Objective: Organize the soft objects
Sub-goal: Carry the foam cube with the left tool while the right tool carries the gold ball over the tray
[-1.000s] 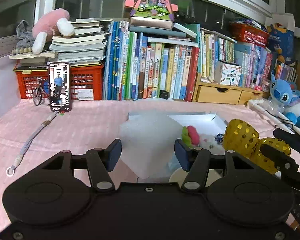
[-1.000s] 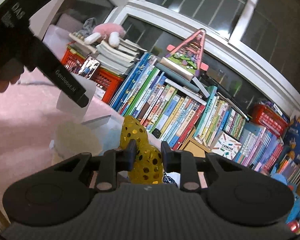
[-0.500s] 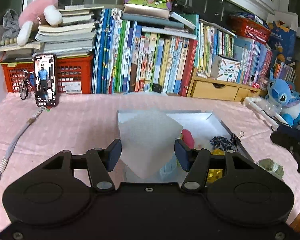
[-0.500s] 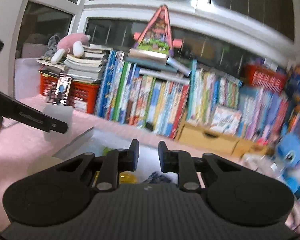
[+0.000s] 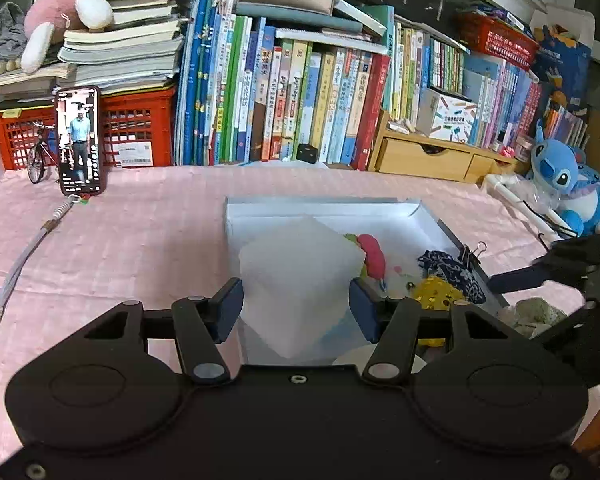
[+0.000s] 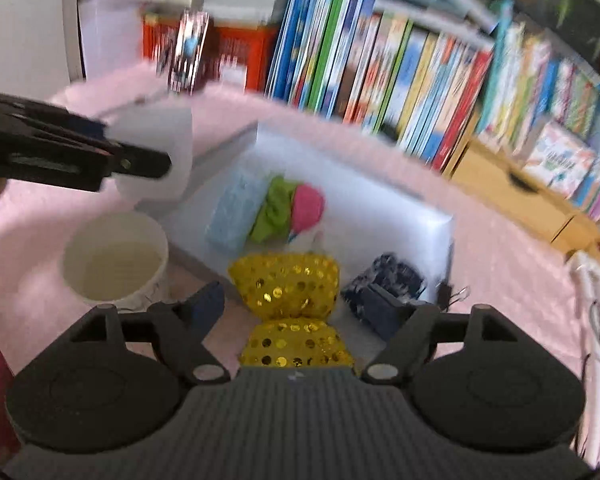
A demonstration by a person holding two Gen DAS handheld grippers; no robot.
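Observation:
My left gripper (image 5: 296, 304) is shut on a white foam block (image 5: 300, 276) and holds it above the near left corner of a shallow white box (image 5: 324, 210). The block and that gripper also show in the right wrist view (image 6: 156, 152). In the box lie a light blue sponge (image 6: 232, 216), a green and pink soft toy (image 6: 292, 208), a dark blue patterned pouch (image 6: 384, 280) and a gold sequin bow (image 6: 288, 284). My right gripper (image 6: 312, 304) is open, its fingers on either side of the bow, not gripping it.
A white paper cup (image 6: 116, 256) stands on the pink cloth left of the box. A phone (image 5: 79, 140) leans on a red crate, its strap (image 5: 24, 256) trailing forward. Books line the back. A blue plush (image 5: 560, 184) and a binder clip (image 5: 470, 254) are at right.
My right gripper opened and let go of the gold sequin bow, which now lies in the box, and the camera tilted down. My left gripper carried the foam block over the box.

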